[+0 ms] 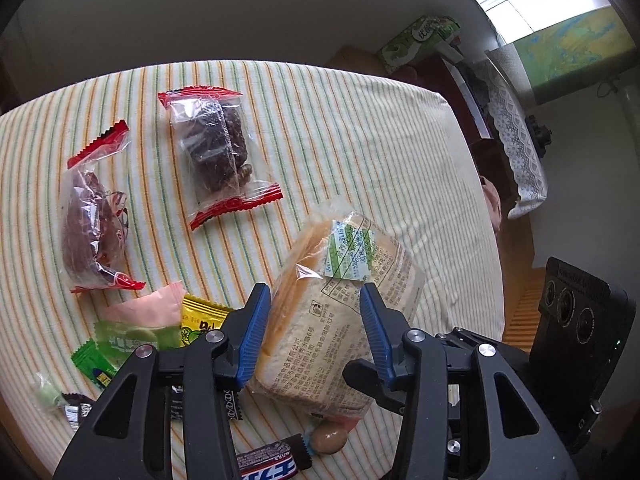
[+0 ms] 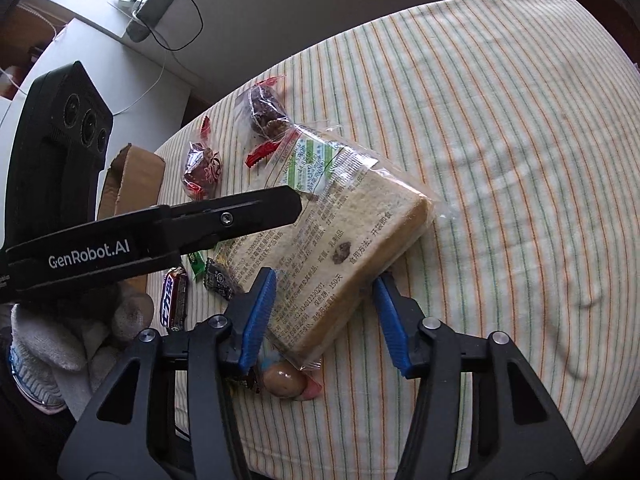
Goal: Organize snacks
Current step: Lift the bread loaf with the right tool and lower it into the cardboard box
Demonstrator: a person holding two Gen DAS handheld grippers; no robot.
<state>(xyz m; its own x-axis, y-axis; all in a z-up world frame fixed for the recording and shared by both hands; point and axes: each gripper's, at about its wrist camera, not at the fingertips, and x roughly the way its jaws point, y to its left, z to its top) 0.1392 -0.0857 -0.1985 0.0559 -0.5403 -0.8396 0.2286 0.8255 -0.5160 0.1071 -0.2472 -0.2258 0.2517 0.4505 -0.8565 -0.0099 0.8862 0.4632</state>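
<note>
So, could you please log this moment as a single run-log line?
left gripper: shut on bread packet, lifted | right gripper: open, around packet corner | two red-ended date packs on striped tablecloth

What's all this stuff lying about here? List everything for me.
Wrapped bread slices: one, tan, clear printed wrapper, between the left gripper's fingers.
Red-ended clear packets: two, dark snacks, far side of cloth.
Small candies: several, green, yellow, pink, near left.
Chocolate bar: one, dark wrapper, near edge.
Round brown candy: one, under the bread.
Striped tablecloth: one, cream.
Cardboard box: one, brown, beyond the table.
Left gripper: blue pads, gripping bread.
Right gripper: blue pads, open around bread's corner.
</note>
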